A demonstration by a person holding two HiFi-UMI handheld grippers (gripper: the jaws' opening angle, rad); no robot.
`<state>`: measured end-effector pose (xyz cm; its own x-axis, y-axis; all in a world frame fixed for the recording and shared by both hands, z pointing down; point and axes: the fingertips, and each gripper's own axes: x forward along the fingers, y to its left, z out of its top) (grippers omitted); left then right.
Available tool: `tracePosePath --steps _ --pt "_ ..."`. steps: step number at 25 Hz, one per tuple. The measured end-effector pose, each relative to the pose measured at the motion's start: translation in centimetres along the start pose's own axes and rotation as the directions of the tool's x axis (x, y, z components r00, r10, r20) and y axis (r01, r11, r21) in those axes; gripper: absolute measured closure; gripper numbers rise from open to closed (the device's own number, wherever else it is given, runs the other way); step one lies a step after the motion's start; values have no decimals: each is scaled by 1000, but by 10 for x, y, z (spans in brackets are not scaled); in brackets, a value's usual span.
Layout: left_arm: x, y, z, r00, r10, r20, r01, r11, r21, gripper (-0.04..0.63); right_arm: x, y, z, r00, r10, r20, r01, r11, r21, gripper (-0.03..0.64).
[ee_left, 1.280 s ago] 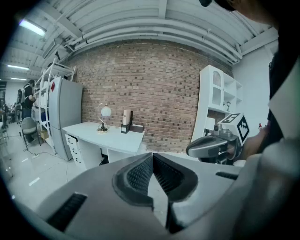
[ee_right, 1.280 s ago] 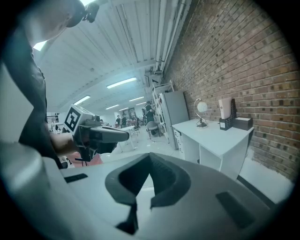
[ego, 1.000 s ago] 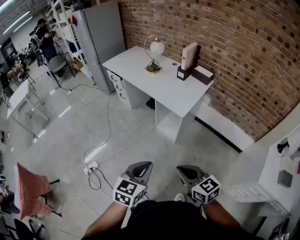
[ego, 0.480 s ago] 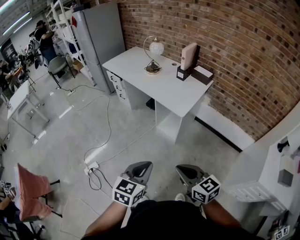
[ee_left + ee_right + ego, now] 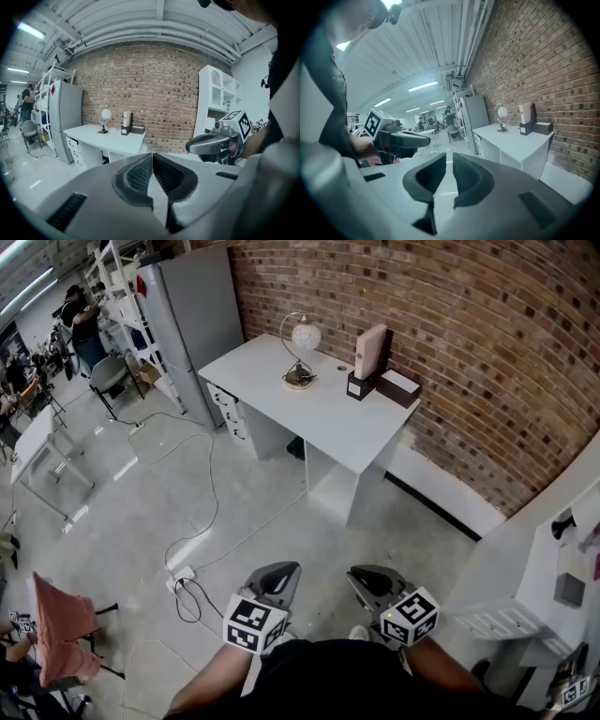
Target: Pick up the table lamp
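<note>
The table lamp [image 5: 301, 357], a white globe on a curved metal arm with a round base, stands on the white desk [image 5: 328, 418] by the brick wall, far ahead of both grippers. It shows small in the left gripper view [image 5: 104, 120] and in the right gripper view [image 5: 502, 117]. My left gripper [image 5: 280, 577] is low near my body, its jaws shut with nothing between them [image 5: 152, 160]. My right gripper [image 5: 367, 581] is beside it. Its jaws are opening and stand a narrow gap apart [image 5: 449, 162], with nothing between them.
A beige upright box in a black stand [image 5: 367, 360] and a dark box [image 5: 399, 387] sit on the desk right of the lamp. A grey cabinet [image 5: 192, 320] stands left of the desk. A cable and power strip [image 5: 184, 573] lie on the floor. White shelves [image 5: 553, 587] stand at right.
The head view has shifted a little, so the desk and lamp sit slightly further left. Both grippers keep their place.
</note>
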<state>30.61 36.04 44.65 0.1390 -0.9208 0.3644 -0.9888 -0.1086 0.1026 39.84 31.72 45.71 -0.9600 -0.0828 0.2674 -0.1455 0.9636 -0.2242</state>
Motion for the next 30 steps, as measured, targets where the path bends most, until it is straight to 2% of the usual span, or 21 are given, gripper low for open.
tracePosePath --steps 9,11,13,18,23,26,30 --pt "-4 -2 5 999 -15 33 14 1000 18 580 -6 -2 12 998 -28 50 29 999 -15 431" --pt "-6 -2 6 999 -17 42 17 1000 20 512 -8 -2 15 997 -36 62 38 999 -20 402" --pt "-8 -2 9 998 -15 53 14 1000 18 487 -10 -1 18 997 -35 74 36 999 -21 387" --pt "-12 7 12 997 44 71 -46 999 23 379 -13 4 22 995 -16 102 18 1000 -14 316" --pt "-19 8 12 996 34 81 -35 999 15 301 -10 15 25 994 6 111 -5 1000 -9 189" --pt "-21 6 11 995 9 94 -10 1000 4 278 -7 16 25 993 -1 120 1 1000 3 78" --pt "-24 9 11 994 22 106 -23 1000 5 238 -6 22 28 990 10 142 -15 999 33 23"
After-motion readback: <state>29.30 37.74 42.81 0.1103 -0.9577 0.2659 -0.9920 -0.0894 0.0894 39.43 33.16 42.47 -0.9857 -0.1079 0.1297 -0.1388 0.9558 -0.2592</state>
